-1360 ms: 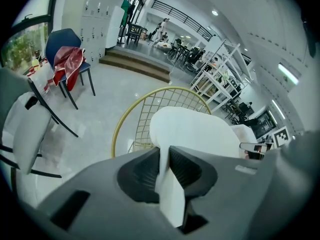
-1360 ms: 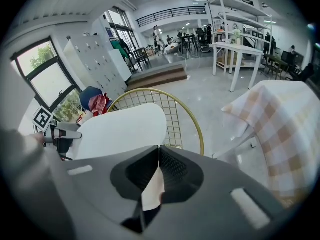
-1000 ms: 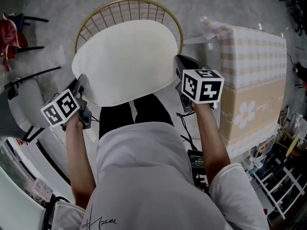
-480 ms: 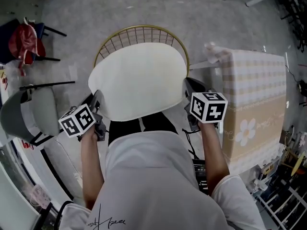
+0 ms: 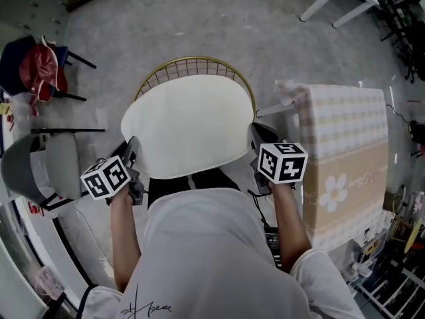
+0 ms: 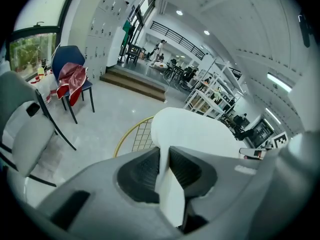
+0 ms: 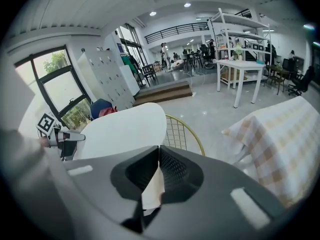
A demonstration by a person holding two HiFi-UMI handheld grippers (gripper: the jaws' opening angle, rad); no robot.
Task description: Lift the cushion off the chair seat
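Observation:
A cream-white round cushion [image 5: 191, 125] hangs in the air above the gold wire chair [image 5: 192, 66], held by its two near corners. My left gripper [image 5: 134, 157] is shut on the cushion's left edge; in the left gripper view a fold of cushion [image 6: 167, 184] is pinched between the jaws and the rest of the cushion [image 6: 195, 131] spreads ahead. My right gripper [image 5: 254, 138] is shut on the right edge, with a thin flap of cushion [image 7: 152, 189] between its jaws and the cushion [image 7: 125, 129] reaching left. The chair's rim [image 7: 192, 131] shows beyond it.
A table with a checked beige cloth [image 5: 348, 158] stands close on the right. A grey chair [image 5: 33, 168] stands at the left, and a blue chair with a red bag [image 5: 36, 65] at the far left. White table legs [image 5: 332, 2] stand at the back right.
Both grippers have risen with the cushion, which now stands higher off the chair seat. More of the chair's gold wire back shows behind the cushion.

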